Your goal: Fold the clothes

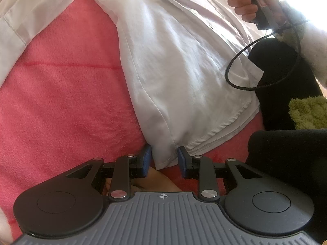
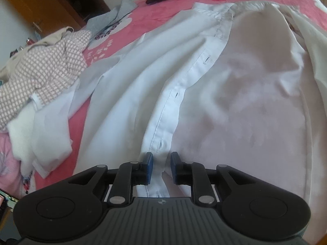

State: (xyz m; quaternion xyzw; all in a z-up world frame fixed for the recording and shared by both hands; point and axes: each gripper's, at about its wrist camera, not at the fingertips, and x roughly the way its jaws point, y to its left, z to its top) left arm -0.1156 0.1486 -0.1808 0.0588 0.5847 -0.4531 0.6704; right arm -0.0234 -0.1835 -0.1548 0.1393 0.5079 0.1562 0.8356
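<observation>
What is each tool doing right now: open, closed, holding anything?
Left tool: open, white shirt hem corner between its pads, not pinched.
Right tool: open, shirt's button placket between its pads, not gripped.

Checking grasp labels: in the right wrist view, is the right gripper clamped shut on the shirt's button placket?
No: the right gripper stands apart, pads clear of the placket between them.

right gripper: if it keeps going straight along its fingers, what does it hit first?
Most likely the shirt itself: the right gripper sits with its jaws apart astride the buttonhole placket, which runs ahead between its fingertips. Going on, it would press into that strip and the bed beneath. Depth is unclear.
</observation>
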